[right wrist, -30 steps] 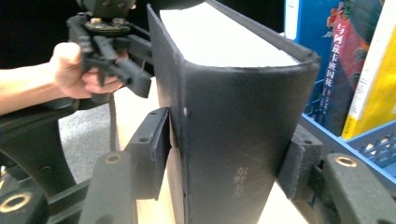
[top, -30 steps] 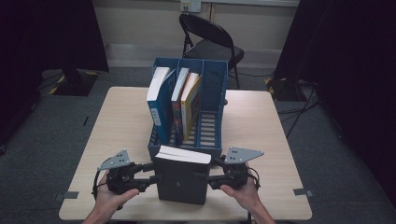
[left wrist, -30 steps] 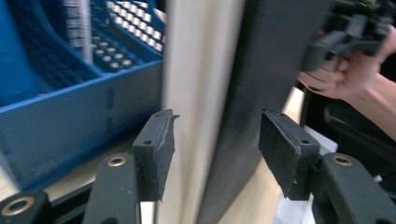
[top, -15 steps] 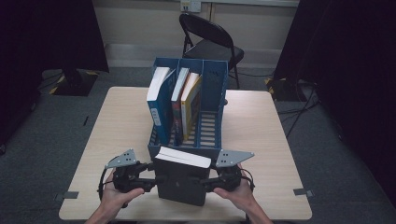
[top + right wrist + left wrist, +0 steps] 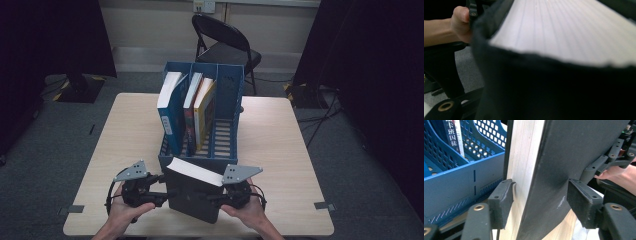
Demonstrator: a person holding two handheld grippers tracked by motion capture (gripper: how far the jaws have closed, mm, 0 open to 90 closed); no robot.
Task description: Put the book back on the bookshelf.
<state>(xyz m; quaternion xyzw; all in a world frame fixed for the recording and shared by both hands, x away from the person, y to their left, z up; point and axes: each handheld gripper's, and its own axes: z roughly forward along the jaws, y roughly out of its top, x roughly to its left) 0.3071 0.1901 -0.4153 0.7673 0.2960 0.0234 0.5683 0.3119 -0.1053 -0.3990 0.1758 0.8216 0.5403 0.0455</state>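
One black-covered book (image 5: 192, 195) is stood tilted at the table's (image 5: 280, 150) near edge, just before one blue rack (image 5: 227, 100) where three books (image 5: 192, 112) are kept. Left gripper (image 5: 539, 195): jaws just widened, astride the book, pads apart from it. Right gripper (image 5: 235, 192): jaws just narrowed; grip cannot be told.

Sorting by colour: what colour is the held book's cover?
Black, on the book; the high view shows it best.

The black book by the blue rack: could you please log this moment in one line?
black book: tilted, before blue rack | left gripper: opening, astride it | right gripper: closing
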